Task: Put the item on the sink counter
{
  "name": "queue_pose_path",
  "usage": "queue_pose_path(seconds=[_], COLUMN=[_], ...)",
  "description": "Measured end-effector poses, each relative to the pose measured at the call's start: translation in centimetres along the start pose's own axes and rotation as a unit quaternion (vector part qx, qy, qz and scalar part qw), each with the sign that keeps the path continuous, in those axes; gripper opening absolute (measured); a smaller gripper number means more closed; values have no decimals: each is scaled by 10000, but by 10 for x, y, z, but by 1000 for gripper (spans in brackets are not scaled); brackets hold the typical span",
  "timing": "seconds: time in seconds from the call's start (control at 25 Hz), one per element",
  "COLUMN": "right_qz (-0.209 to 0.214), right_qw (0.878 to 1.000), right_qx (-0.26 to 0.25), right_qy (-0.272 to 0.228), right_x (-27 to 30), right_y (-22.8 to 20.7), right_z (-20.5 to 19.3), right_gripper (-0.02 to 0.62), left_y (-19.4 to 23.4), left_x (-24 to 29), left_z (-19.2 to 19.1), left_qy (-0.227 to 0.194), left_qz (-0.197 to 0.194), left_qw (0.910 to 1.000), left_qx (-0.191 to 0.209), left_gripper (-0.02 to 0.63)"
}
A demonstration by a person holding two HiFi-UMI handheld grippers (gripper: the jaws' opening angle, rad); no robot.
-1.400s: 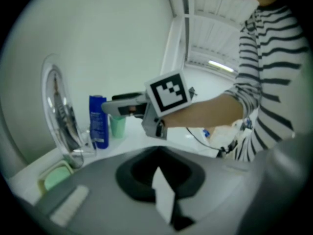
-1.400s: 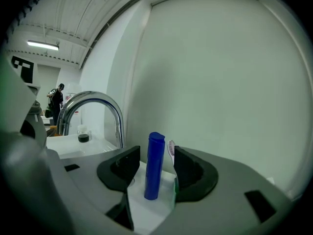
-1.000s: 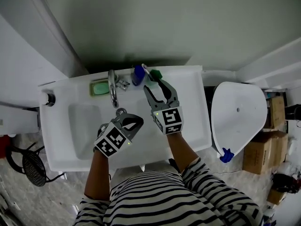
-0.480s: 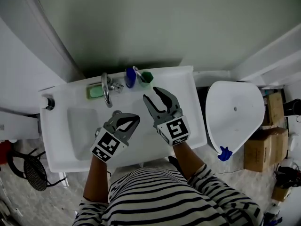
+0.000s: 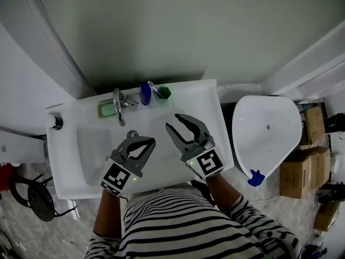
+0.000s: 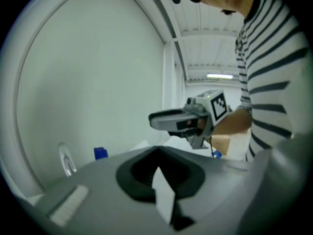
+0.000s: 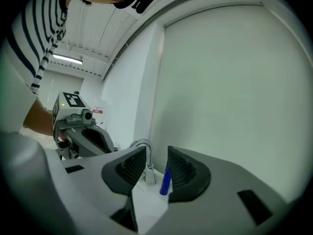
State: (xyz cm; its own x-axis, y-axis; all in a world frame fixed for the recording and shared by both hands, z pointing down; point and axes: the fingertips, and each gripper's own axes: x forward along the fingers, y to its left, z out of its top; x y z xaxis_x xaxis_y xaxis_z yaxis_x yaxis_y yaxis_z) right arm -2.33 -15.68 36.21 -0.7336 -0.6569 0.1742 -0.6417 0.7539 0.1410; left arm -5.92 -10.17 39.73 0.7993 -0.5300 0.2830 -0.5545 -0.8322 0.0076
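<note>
A blue cup (image 5: 145,93) and a green item (image 5: 164,93) with a white stick between them stand at the back of the white sink counter (image 5: 210,104), beside the faucet (image 5: 117,106). My right gripper (image 5: 173,122) hovers over the counter in front of them. Its jaws are closing, still apart, with nothing between them. In the right gripper view (image 7: 156,168) the faucet (image 7: 145,158) and blue cup (image 7: 166,181) show far off through the gap. My left gripper (image 5: 151,141) is shut and empty above the basin's right side, also in its own view (image 6: 159,168).
A green soap bar (image 5: 107,110) lies left of the faucet. A white toilet (image 5: 267,134) stands to the right of the sink, with a blue object (image 5: 253,178) at its front. Cardboard boxes (image 5: 314,139) sit at far right; a black round object (image 5: 40,198) is on the floor at left.
Both grippers have drawn back from the rear of the counter toward the person. The right jaws have narrowed. The blue and green items stay at the back.
</note>
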Motion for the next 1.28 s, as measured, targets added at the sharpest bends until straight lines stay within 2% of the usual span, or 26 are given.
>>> queue_pose_path(seconds=[0.16,0.24,0.4,0.64,0.84,1.28], right_qz=[106,108,293,379,411,494], right_qw=[9996,9992,9980,9976,9970,9976], right_qx=[109,236,401,321,277,274], right_qy=[-256,-309,-380,-474,-594,-408], right_x=[-13,-17,-23,-29,-28,-27], right_y=[8,11,19,21,27,32], right_z=[8,10,14,20,26,18], right_gripper=[125,118,76,37,14,6], left_y=[-3,-4,4,18,19,1], left_x=[-8,-8,-7,-17,-18,-9], left_z=[23,31,43,58,58,58], left_qy=[-643,-830,-1155,-1743,-1778,-1562], left_qz=[-77,-52,329,809,770,481], left_qw=[9977,9963,9922,9793,9795,9856], left_qx=[-214,-216,-323,-638,-557,-422], left_gripper=[5,5,5,5,6,6])
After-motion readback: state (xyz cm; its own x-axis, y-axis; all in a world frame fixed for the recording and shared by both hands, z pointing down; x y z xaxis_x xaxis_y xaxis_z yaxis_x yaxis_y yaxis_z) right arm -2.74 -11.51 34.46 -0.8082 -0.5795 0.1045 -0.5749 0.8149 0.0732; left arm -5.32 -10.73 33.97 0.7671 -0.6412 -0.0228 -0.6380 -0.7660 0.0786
